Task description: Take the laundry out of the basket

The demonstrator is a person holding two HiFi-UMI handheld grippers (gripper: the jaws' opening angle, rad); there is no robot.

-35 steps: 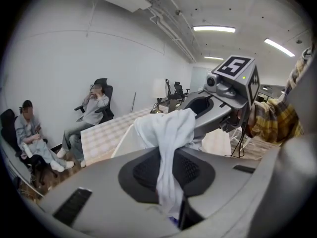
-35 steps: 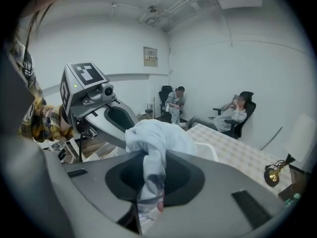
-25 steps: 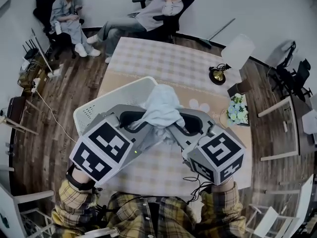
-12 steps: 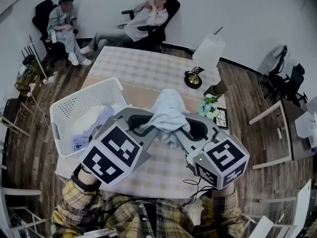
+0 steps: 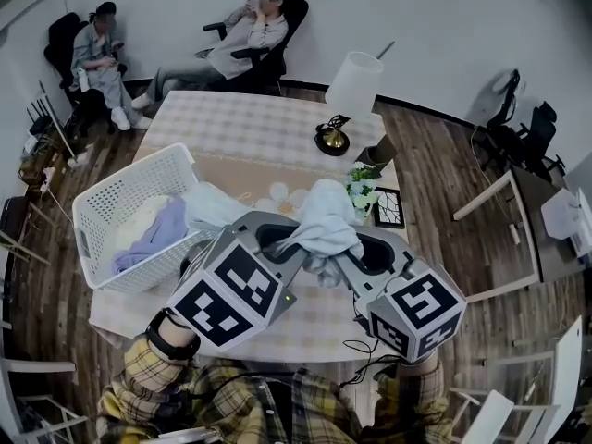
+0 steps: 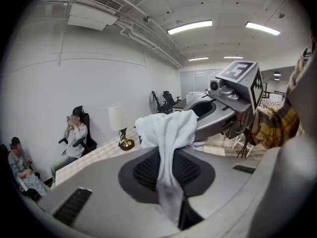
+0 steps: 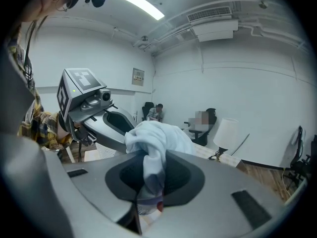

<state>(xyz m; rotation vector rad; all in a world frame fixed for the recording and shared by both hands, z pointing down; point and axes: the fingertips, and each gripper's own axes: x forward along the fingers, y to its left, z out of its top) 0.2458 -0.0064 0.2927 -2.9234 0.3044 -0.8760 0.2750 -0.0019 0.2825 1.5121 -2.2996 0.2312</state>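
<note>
Cloth: a white cloth (image 5: 326, 218), bunched up and lifted off the table (image 5: 268, 128). It hangs over the near half, right of the basket (image 5: 92, 213) and fully clear of its rim.
Left gripper: the left gripper (image 6: 168, 182) has its jaws nearly together, pinching a fold of the cloth that trails down between the pads.
Right gripper: the right gripper (image 7: 148, 182) is also nearly closed, nipping a second fold. Its tip sits close to the left one, and they face each other.
Why two grips: probably because the cloth is limp. Two pinches keep it from sagging onto the table and would let it be spread out for laying down.
Basket: sits at the left edge towards the near corner, within reach. It still holds laundry (image 5: 153, 234), with one pale piece draped over the right rim, so the task looks partly done.
Right edge: the flowers (image 5: 363, 185) and a frame (image 5: 388, 208) stand just beside the cloth, with the lamp (image 5: 350, 86) beyond them. This is the tight side, and a hanging tail could brush the flowers.
Open room: the middle and far end of the table are bare. The strip along the near edge also looks free for setting the cloth down.
</note>
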